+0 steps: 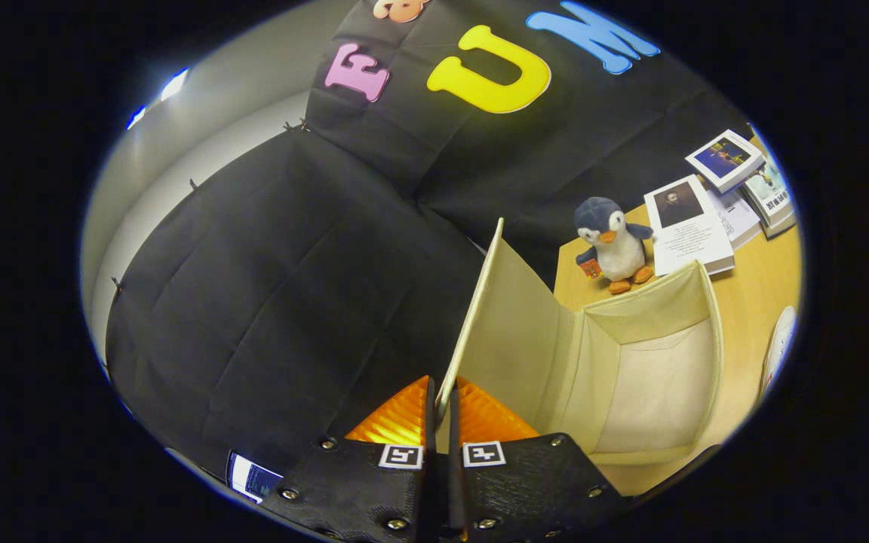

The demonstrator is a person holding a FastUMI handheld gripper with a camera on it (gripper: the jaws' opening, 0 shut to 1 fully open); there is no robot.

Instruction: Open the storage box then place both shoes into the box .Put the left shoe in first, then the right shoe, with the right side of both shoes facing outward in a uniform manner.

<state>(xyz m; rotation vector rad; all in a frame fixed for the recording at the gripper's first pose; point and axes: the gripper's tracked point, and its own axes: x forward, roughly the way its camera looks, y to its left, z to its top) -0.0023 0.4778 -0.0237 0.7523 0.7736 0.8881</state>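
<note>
The claw (442, 407) is clenched on the lid (480, 302) of a cream fabric storage box (653, 377), its 2 orange ribbed fingers (400, 418) pressing the thin panel from either side at its near edge. The lid stands raised on edge, running away from the fingers toward the booth's black cloth wall. To its right the box lies open on the wooden tabletop (751, 294), its pale interior showing. A white shoe (778, 347) sits at the far right, just beyond the box's right wall. Beyond the box stands a plush penguin (612, 245), close behind its far rim. Several booklets (687, 226) lie spread on the tabletop to the right of the penguin, further back.
</note>
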